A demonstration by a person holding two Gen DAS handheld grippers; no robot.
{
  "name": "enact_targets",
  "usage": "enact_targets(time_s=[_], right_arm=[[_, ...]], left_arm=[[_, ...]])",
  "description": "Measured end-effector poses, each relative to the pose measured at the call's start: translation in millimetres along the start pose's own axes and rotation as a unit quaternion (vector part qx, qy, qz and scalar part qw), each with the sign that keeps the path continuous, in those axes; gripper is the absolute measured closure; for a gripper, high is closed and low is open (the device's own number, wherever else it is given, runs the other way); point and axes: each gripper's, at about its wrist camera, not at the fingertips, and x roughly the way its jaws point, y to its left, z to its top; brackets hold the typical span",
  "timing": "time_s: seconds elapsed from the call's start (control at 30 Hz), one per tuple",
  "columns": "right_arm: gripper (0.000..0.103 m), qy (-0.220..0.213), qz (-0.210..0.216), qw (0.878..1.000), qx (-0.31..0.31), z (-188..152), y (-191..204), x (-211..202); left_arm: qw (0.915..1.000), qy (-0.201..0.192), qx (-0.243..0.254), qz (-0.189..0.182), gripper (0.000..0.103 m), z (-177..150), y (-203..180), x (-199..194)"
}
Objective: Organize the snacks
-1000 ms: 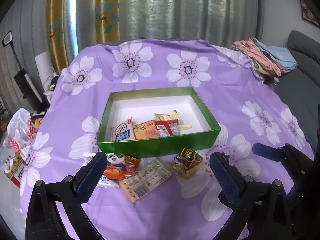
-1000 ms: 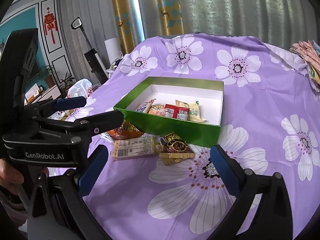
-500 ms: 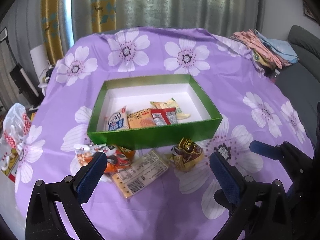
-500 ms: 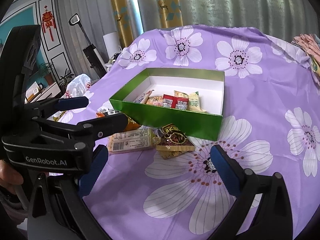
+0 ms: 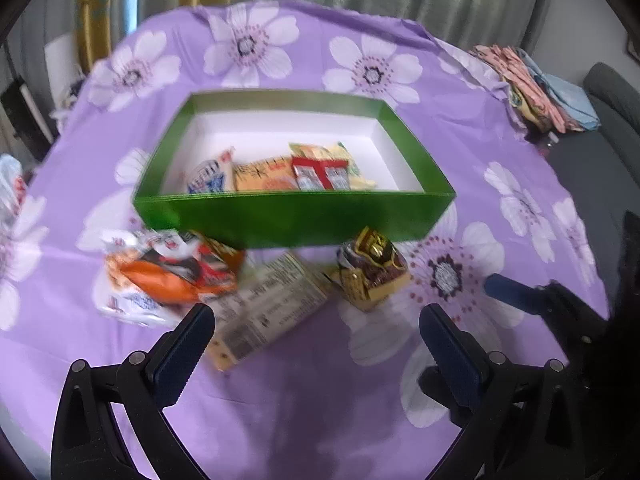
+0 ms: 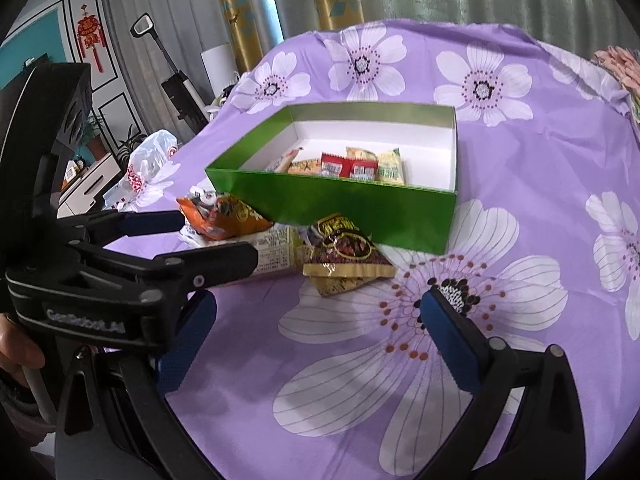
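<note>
The left gripper [image 5: 316, 344] and right gripper [image 6: 316, 334] both hung wide open and empty above the counter [image 5: 320, 400]. At 12 o'clock stood the green box [image 5: 292, 216] with four snacks inside; three packets [image 5: 272, 308] lay against its near wall.

Both wrist views look down across the table at the green box [image 5: 296, 216] (right from farther right).
</note>
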Motion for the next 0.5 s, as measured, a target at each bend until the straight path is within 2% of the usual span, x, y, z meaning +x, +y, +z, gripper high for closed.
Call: enact_targets(time_s=[0.23,0.33,0.5], right_arm=[[0.000,0.015,0.008,1.000,0.026,-9,-14,20],[0.001,0.014,0.014,0.999,0.043,-11,-22,28],[0.004,0.009,0.028,0.998,0.056,-10,-28,38]], left_arm=[[0.9967,0.010,-0.006,-0.080,0.001,-1,0,16],[0.9948,0.015,-0.007,-0.100,0.001,3,-2,25],[0.9939,0.021,0.014,-0.108,0.001,13,-9,40]])
